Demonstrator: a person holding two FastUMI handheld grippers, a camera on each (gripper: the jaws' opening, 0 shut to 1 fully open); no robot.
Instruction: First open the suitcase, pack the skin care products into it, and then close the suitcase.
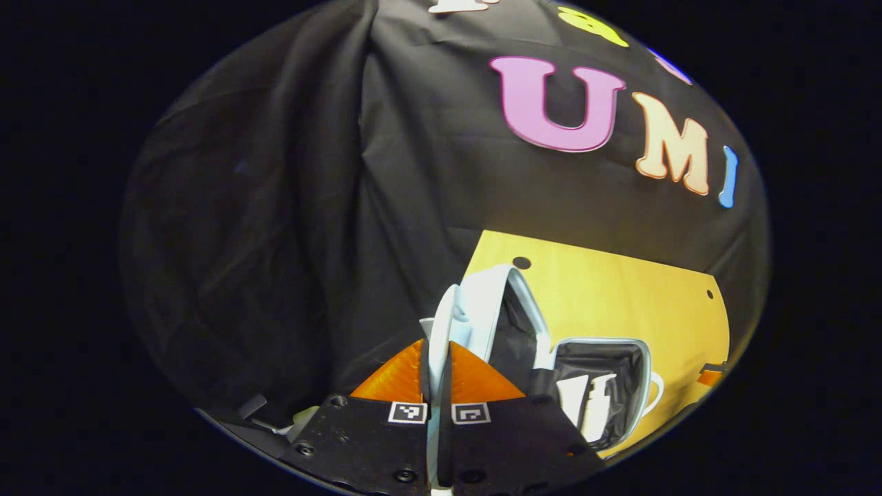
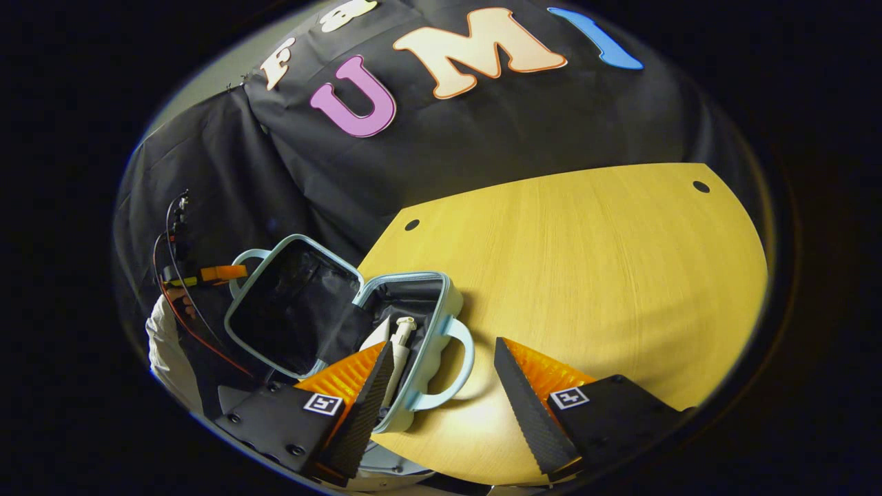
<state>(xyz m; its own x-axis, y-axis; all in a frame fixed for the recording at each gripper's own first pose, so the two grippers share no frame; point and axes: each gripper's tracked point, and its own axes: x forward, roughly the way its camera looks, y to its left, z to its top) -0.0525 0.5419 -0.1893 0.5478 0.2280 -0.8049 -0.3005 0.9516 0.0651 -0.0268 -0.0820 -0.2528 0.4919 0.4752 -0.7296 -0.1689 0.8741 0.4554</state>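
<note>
The pale blue suitcase [image 2: 451, 296] lies open at the left end of the wooden table [image 2: 586, 262]. Its lid [image 2: 238, 303] stands raised, showing black lining. A white pump bottle [image 2: 400, 344] and another white product rest inside the base. In the left gripper view, my left gripper [image 1: 436, 351] is shut on the lid [image 1: 482, 303] at its pale outer edge, and the skin care bottles [image 1: 592, 406] show in the base below. My right gripper [image 2: 442, 343] hovers open just above the table, its left finger over the base's near rim and handle [image 2: 462, 372].
The left gripper [image 2: 207, 274] and a sleeve [image 2: 162, 337] with red and black cables sit beyond the lid in the right gripper view. Bare tabletop stretches to the right of the suitcase, with small holes [image 2: 701, 187] near its far edge. Black cloth walls close off the back.
</note>
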